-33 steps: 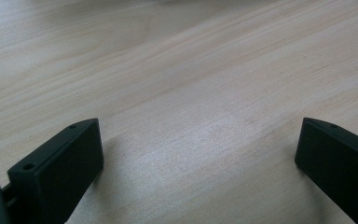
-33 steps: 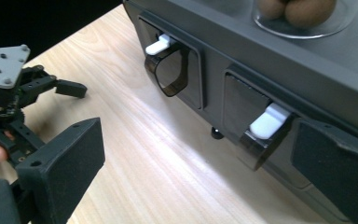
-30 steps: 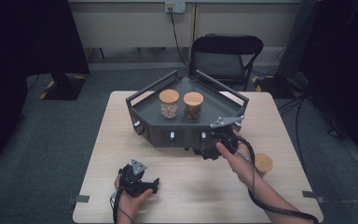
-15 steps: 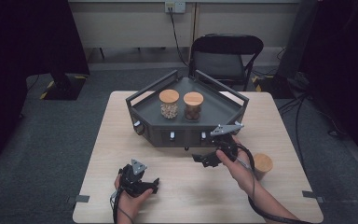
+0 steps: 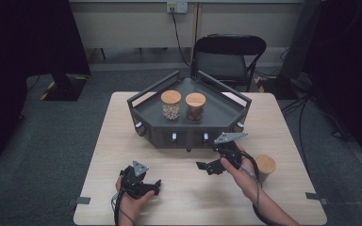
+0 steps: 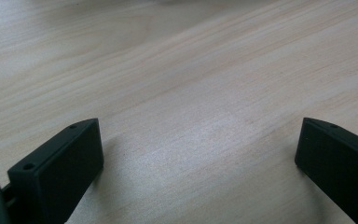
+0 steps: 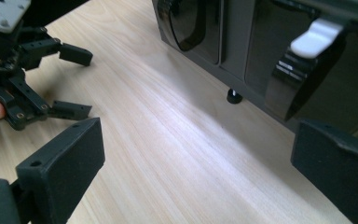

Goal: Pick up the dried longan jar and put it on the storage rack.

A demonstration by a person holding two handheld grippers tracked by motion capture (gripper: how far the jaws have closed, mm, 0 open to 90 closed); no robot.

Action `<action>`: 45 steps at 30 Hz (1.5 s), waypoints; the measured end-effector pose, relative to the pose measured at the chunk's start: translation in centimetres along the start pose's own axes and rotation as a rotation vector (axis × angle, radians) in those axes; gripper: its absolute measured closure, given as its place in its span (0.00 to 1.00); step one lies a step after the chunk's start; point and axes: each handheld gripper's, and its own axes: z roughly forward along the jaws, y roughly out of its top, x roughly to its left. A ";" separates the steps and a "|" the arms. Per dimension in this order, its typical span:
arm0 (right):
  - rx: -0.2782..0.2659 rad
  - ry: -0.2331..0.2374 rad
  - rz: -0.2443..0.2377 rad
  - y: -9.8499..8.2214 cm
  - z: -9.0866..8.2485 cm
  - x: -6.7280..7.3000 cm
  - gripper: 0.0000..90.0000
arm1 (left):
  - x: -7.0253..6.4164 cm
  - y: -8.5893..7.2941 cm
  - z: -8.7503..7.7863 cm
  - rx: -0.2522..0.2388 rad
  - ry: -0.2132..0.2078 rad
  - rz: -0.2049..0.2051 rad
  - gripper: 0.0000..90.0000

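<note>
Right tongs [image 5: 207, 167] stand apart and empty near the grey tray's [image 5: 226, 108] front; left tongs [image 5: 154, 186] apart, resting on tabletop [image 5: 103, 141]. Likely next: reach the lidded jar [image 5: 265, 165].

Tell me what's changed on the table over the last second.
The right hand-held gripper has pulled back from the front of the dark angular tray stand toward the person, its jaws open and holding nothing. The left hand-held gripper stayed low on the light wooden table, open. The two cork-lidded glass jars and the loose cork-coloured lid haven't moved.
</note>
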 end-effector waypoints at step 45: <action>0.052 0.008 0.014 -5.4 1.0 -0.8 0.02 | 0.0 0.0 0.0 0.000 0.000 -0.001 0.00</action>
